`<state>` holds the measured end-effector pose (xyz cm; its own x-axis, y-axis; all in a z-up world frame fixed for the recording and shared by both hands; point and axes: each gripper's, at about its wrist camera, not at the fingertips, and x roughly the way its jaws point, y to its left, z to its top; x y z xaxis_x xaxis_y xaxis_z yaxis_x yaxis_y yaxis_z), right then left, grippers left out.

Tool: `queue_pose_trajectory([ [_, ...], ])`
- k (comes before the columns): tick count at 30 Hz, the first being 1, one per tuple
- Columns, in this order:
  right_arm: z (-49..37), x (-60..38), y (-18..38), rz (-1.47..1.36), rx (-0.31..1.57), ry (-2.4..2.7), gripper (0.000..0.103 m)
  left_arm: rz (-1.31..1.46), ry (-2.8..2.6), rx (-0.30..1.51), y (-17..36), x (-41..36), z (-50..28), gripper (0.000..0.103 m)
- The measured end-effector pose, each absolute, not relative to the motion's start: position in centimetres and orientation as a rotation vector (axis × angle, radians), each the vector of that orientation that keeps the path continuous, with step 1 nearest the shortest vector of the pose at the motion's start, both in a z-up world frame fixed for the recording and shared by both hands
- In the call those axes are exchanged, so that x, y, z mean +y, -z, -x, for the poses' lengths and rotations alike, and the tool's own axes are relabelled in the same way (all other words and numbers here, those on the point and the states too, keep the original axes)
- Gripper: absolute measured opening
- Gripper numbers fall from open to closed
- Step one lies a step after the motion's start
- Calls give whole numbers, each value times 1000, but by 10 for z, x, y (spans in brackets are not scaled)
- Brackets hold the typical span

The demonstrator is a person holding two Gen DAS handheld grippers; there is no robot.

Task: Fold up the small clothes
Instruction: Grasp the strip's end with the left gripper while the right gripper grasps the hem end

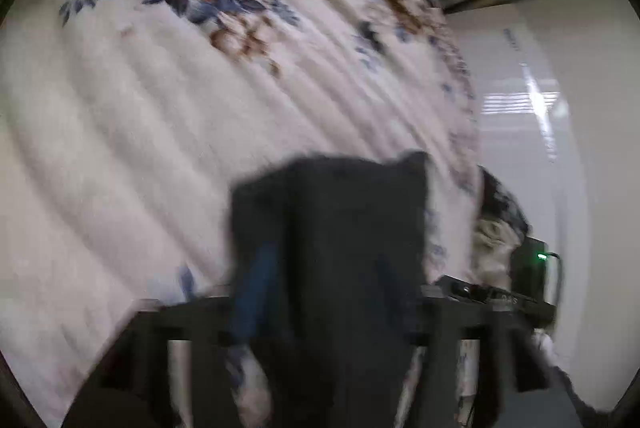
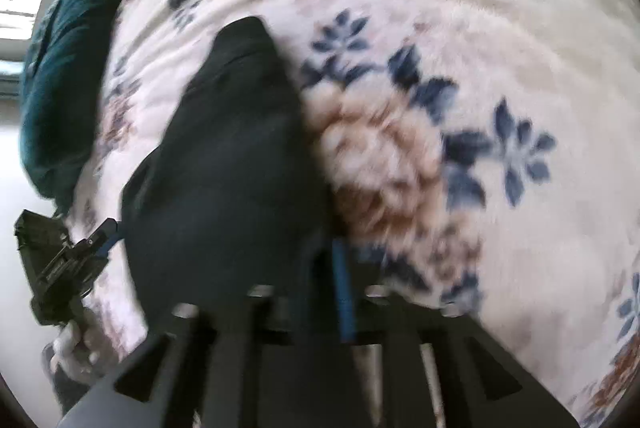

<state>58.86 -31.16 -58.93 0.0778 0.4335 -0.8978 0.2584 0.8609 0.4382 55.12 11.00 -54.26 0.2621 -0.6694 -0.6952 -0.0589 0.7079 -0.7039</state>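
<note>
A small dark garment (image 1: 340,228) hangs over my left gripper (image 1: 320,280), draped across both blue-padded fingers, which look shut on its edge. The same dark garment (image 2: 232,156) covers my right gripper (image 2: 304,268); one blue finger (image 2: 344,292) shows beside the cloth and the other is hidden under it. Both grippers hold the garment above a cream floral blanket (image 1: 160,108), which also fills the right wrist view (image 2: 480,68). The left gripper's body (image 2: 64,260) shows at the left edge of the right wrist view. Both views are motion-blurred.
A dark teal cushion or cloth (image 2: 68,80) lies at the blanket's left edge. The right gripper's body with a green light (image 1: 532,268) shows at the right of the left wrist view. A glossy white floor (image 1: 580,148) lies beyond the blanket's edge.
</note>
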Motion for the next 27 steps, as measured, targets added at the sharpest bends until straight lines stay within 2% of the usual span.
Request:
queue_pose_trajectory([
  [1,-580,-311,584,-583,1516,-157,60,715,481,1262,541,109,-535,63],
  [5,-529,-305,577,-597,1558,-179,60,706,490,1355,559,93,-492,63],
  [6,-517,-302,580,-597,1573,-175,60,702,493,1390,568,86,-483,60],
  [8,-494,-293,592,-576,1614,-151,60,634,445,1418,580,77,-465,35],
  [9,-485,-290,597,-568,1629,-149,59,637,436,1416,586,78,-460,26],
  [12,-461,-282,609,-520,1648,-74,30,744,398,1406,596,96,-456,26],
  [14,-452,-282,609,-471,1630,-11,30,787,418,1379,584,101,-454,26],
  [15,-448,-282,607,-508,1626,-7,30,794,445,1353,571,101,-449,28],
  [17,-432,-283,601,-615,1647,-53,31,756,469,1316,542,97,-435,48],
  [18,-423,-283,595,-639,1653,-80,35,715,467,1303,527,95,-423,63],
  [19,-413,-282,588,-643,1657,-98,47,676,460,1291,513,92,-408,70],
  [21,-387,-280,572,-635,1657,-126,61,628,442,1297,493,87,-377,76],
  [23,-358,-281,559,-646,1673,-147,61,642,412,1324,488,85,-341,76],
  [27,-293,-284,551,-691,1745,-160,61,689,298,1446,508,87,-260,76],
])
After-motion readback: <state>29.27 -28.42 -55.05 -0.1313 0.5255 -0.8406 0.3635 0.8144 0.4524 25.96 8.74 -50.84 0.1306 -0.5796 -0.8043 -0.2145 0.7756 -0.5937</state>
